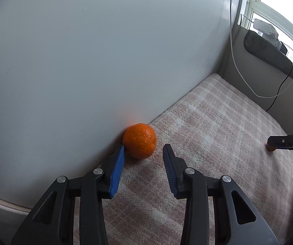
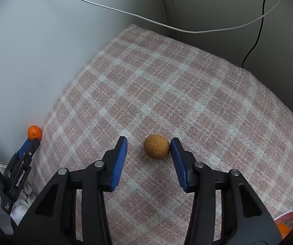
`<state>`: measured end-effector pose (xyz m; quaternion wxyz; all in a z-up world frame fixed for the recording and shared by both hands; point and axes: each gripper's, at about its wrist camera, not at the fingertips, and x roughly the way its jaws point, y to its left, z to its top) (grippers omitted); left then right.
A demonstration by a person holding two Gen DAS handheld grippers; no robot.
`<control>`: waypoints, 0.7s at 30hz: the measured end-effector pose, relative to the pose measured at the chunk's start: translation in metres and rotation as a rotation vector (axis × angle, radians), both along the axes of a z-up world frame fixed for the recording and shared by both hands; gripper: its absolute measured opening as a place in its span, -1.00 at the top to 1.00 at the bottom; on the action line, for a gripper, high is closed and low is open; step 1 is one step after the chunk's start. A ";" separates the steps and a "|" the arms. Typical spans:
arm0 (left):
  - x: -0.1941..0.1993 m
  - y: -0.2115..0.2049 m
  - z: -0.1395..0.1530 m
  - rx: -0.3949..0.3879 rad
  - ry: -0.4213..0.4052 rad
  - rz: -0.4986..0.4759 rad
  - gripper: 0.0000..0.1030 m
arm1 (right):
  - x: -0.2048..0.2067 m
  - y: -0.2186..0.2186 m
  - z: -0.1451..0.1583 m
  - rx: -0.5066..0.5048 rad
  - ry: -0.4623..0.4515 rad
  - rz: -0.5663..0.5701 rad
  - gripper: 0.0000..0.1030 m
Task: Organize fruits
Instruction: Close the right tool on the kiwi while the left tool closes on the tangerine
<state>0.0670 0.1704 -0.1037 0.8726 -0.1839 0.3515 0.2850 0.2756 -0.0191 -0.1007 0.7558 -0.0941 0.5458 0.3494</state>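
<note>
So both picks are just starting, nothing sorted yet. My left gripper point(image 1: 144, 150) is spread around the tangerine point(image 1: 140, 140): one pad touching, other clear; fruit sits against the white wall point(image 1: 85, 61), dimple facing right. My right gripper point(image 2: 149, 143) is spread around the brown fruit point(image 2: 156, 146) mid-blanket point(image 2: 167, 81); round, no clear long axis

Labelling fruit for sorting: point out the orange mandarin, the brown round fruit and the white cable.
orange mandarin point(image 1: 140, 140): left wrist view, centre of its peel.
brown round fruit point(image 2: 156, 146): right wrist view, middle of its speckled skin.
white cable point(image 2: 109, 8): right wrist view, mid-run against the wall.
</note>
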 end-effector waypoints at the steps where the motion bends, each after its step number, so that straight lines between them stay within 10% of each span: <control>1: 0.000 0.002 0.000 0.002 0.000 0.002 0.39 | 0.000 0.001 -0.002 -0.006 -0.001 -0.002 0.17; 21: -0.005 -0.001 0.006 0.009 -0.033 -0.054 0.52 | -0.004 -0.007 0.003 0.020 -0.005 -0.034 0.45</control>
